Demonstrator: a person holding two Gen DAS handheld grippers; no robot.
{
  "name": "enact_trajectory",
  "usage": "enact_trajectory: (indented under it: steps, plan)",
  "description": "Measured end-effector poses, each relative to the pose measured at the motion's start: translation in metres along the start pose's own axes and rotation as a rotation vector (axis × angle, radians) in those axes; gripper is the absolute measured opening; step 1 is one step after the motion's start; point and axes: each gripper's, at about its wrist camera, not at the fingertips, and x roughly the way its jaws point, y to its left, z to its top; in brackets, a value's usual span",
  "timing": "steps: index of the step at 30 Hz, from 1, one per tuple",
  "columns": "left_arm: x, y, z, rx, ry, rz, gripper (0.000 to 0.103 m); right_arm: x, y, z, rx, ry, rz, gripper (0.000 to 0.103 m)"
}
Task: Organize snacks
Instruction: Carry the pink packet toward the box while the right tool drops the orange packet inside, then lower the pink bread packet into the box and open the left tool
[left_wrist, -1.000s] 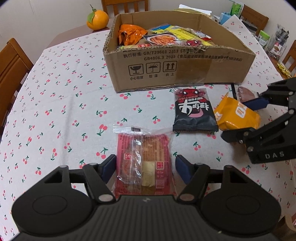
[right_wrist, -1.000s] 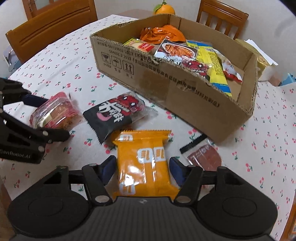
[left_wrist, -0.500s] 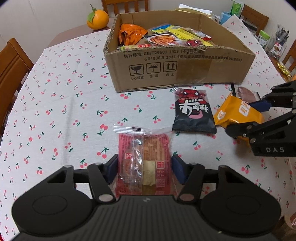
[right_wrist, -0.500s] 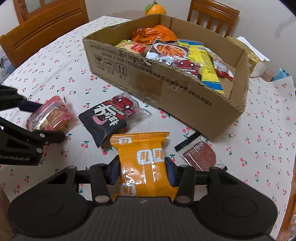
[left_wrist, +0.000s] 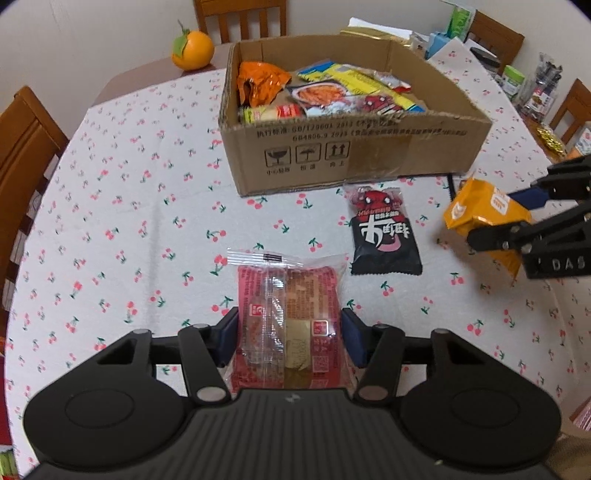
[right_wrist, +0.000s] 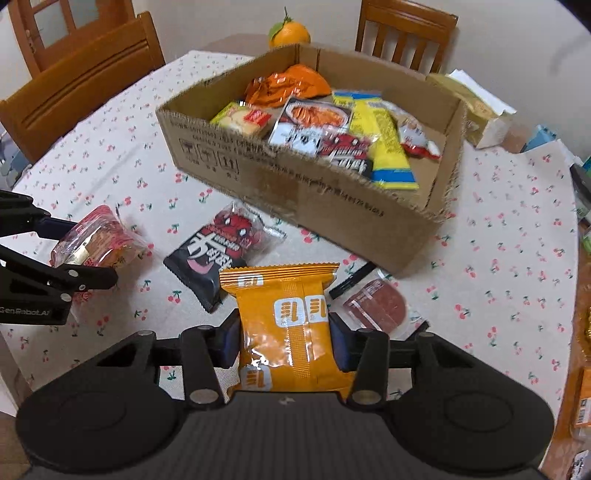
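Observation:
My left gripper (left_wrist: 290, 332) is shut on a red cake packet (left_wrist: 288, 302), lifted just off the cherry-print table; it also shows in the right wrist view (right_wrist: 92, 245). My right gripper (right_wrist: 284, 338) is shut on an orange snack packet (right_wrist: 284, 317), held above the table and seen from the left wrist view (left_wrist: 484, 210). An open cardboard box (left_wrist: 354, 151) holding several snack packets stands beyond both grippers. A black snack packet (left_wrist: 384, 230) lies on the table in front of the box. A dark red sliced-meat packet (right_wrist: 376, 304) lies to the right of my right gripper.
An orange fruit (left_wrist: 192, 50) sits behind the box. Wooden chairs (left_wrist: 22, 147) ring the table. Bottles and boxes (left_wrist: 532, 88) clutter the far right edge. A pale box (right_wrist: 480, 110) stands to the right of the cardboard box.
Both grippers closed on their packets and lifted them. The right gripper rose and moved toward the box with the orange packet.

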Motion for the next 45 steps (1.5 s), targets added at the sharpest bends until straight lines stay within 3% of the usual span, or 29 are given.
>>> enact_trajectory:
  steps: [9,18,33,34,36,37,40,45]
  plan:
    - [-0.034,0.004,0.010,0.057,0.001,-0.082,0.056,-0.036,-0.012,0.019,0.003,-0.060,0.006,0.053]
    - [-0.057,-0.001,0.025,0.119,-0.046,-0.096,0.056,-0.060,-0.027,0.054,-0.008,-0.170,-0.043,0.053]
    - [-0.054,0.009,0.065,0.115,-0.089,-0.084,0.056,-0.018,-0.074,0.110,0.116,-0.224,-0.071,0.053]
    - [-0.053,0.009,0.068,0.116,-0.091,-0.085,0.056,-0.014,-0.075,0.112,0.122,-0.223,-0.077,0.054]
    - [-0.052,0.009,0.075,0.123,-0.097,-0.088,0.056,-0.008,-0.077,0.112,0.129,-0.216,-0.093,0.068]
    - [-0.051,0.008,0.078,0.127,-0.101,-0.088,0.056,-0.007,-0.076,0.111,0.130,-0.213,-0.094,0.080]
    - [-0.048,0.006,0.091,0.145,-0.117,-0.092,0.056,-0.013,-0.071,0.100,0.123,-0.235,-0.083,0.097]
    - [-0.039,0.004,0.118,0.166,-0.141,-0.104,0.056,-0.030,-0.055,0.080,0.104,-0.260,-0.101,0.103]
